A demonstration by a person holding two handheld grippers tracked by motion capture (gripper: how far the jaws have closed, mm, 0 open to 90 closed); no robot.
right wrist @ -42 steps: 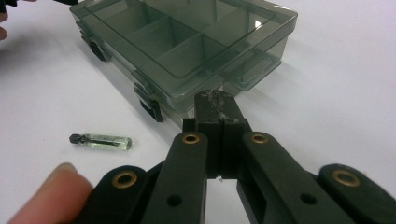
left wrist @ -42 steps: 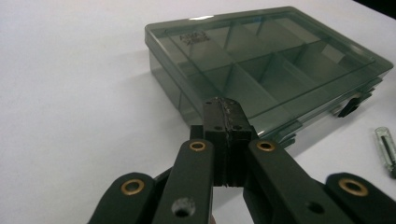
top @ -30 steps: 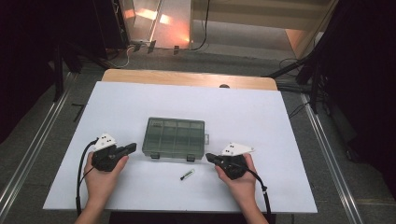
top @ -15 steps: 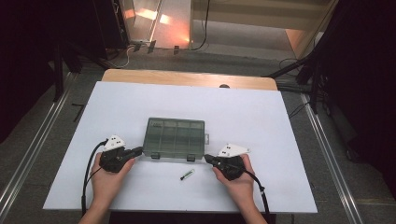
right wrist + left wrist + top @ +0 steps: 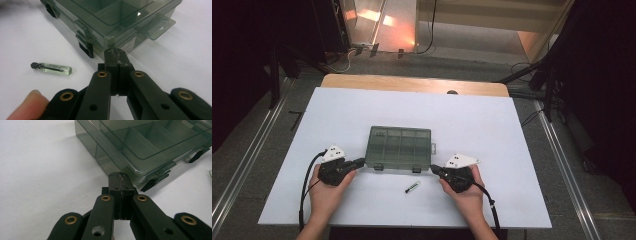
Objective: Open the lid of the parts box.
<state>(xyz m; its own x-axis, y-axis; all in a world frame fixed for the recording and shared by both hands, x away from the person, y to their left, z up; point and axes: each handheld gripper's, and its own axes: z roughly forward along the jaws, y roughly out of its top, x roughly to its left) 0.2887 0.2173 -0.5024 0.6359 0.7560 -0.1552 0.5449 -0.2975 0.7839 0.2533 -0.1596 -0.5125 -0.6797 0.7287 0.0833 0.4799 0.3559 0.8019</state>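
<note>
Compartment box, smoky translucent plastic, lid closed, black latches

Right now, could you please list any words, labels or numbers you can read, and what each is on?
None can be read.
Box: a pale sticker on its side wall, in the right gripper view, print too small and blurred to read.
Vial: no legible marking.

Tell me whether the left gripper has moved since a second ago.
Yes. In the high view the left gripper has shifted toward the box; its shut jaws now sit at the box's near left corner, where a gap showed before.
</note>
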